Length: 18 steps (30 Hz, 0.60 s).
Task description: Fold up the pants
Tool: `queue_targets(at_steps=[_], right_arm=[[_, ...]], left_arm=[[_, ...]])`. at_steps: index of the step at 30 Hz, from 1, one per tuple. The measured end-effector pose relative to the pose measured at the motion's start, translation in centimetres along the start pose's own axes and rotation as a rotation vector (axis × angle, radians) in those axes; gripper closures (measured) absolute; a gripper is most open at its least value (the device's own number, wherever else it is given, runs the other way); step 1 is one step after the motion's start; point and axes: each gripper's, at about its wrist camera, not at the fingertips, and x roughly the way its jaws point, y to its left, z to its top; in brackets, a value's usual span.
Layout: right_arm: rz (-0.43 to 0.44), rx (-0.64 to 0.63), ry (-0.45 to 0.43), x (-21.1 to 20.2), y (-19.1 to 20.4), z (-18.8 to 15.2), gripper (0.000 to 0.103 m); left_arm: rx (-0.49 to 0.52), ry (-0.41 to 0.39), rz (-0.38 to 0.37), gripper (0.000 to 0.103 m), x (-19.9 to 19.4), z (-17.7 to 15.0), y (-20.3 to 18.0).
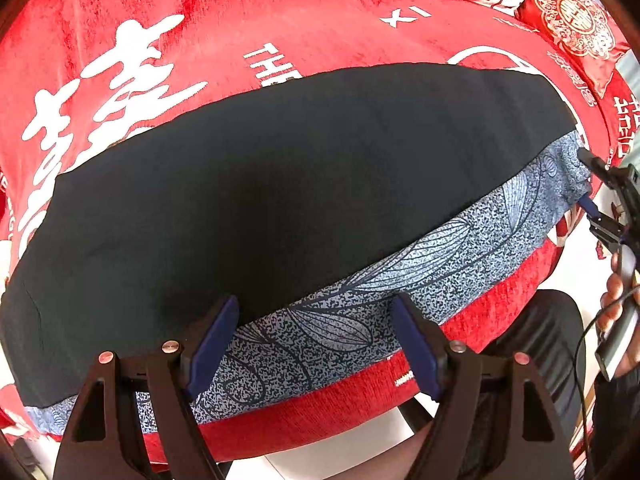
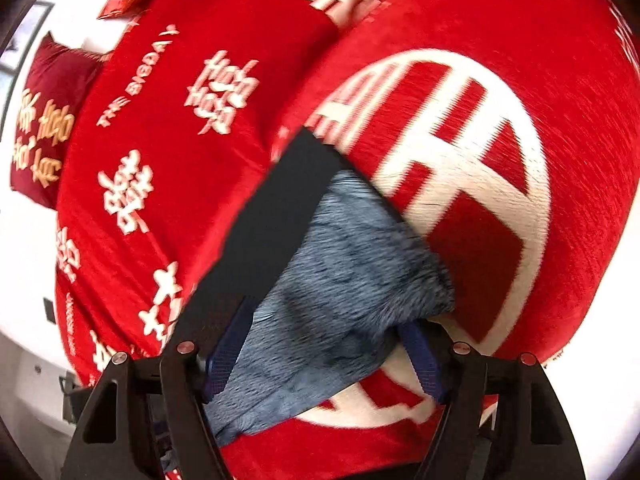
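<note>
The pants (image 1: 280, 184) lie flat on a red bed cover, dark navy with a blue leaf-patterned band (image 1: 440, 256) along the near edge. My left gripper (image 1: 316, 332) is open just above that band near its left end, and nothing is between the fingers. My right gripper (image 1: 588, 184) shows at the far right end of the band. In the right wrist view the right gripper (image 2: 328, 352) is open around the patterned corner (image 2: 340, 280) of the pants, with cloth lying between the fingers. That view is blurred.
The red cover (image 1: 280, 20) with white characters spans the bed. A red cushion (image 1: 576, 20) lies at the back right. Dark red pillows (image 2: 44, 132) lie at the head. The bed edge (image 1: 500, 312) and white floor are near my left gripper.
</note>
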Motion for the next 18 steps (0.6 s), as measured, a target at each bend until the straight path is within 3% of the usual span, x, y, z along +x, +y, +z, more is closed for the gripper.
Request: queue_targets(at_steps=[1, 2, 3, 6, 10, 12, 16, 18], right_arm=[[0.015, 0.011, -0.008, 0.0, -0.3, 0.2, 0.027], [0.012, 0.0, -0.01, 0.0, -0.2, 0.4, 0.04], [-0.007, -0.024, -0.004, 0.1, 0.0, 0.4, 0.091], [-0.027, -0.059, 0.027, 0.2, 0.5, 1.1, 0.091], [-0.019, -0.203, -0.063, -3.5, 4.4, 1.7, 0.092], [-0.05, -0.221, -0.071, -3.9, 4.4, 1.9, 0.092], [-0.179, -0.135, 0.095, 1.2, 0.0, 2.2, 0.092], [-0.151, -0.125, 0.076, 0.6, -0.1, 2.3, 0.089]], left_arm=[[-0.001, -0.001, 0.001, 0.022, 0.0, 0.0, 0.0], [-0.001, -0.001, 0.004, 0.022, 0.1, 0.1, -0.1], [0.0, -0.001, 0.007, 0.022, 0.2, 0.1, -0.2], [0.0, 0.0, 0.008, 0.022, 0.1, 0.0, -0.1], [-0.006, 0.004, 0.004, 0.022, 0.0, 0.0, -0.1], [-0.003, 0.011, 0.028, 0.021, 0.1, 0.0, -0.3], [0.016, 0.009, 0.041, 0.019, 0.2, -0.1, -0.5], [0.016, 0.009, 0.038, 0.019, 0.1, -0.2, -0.3]])
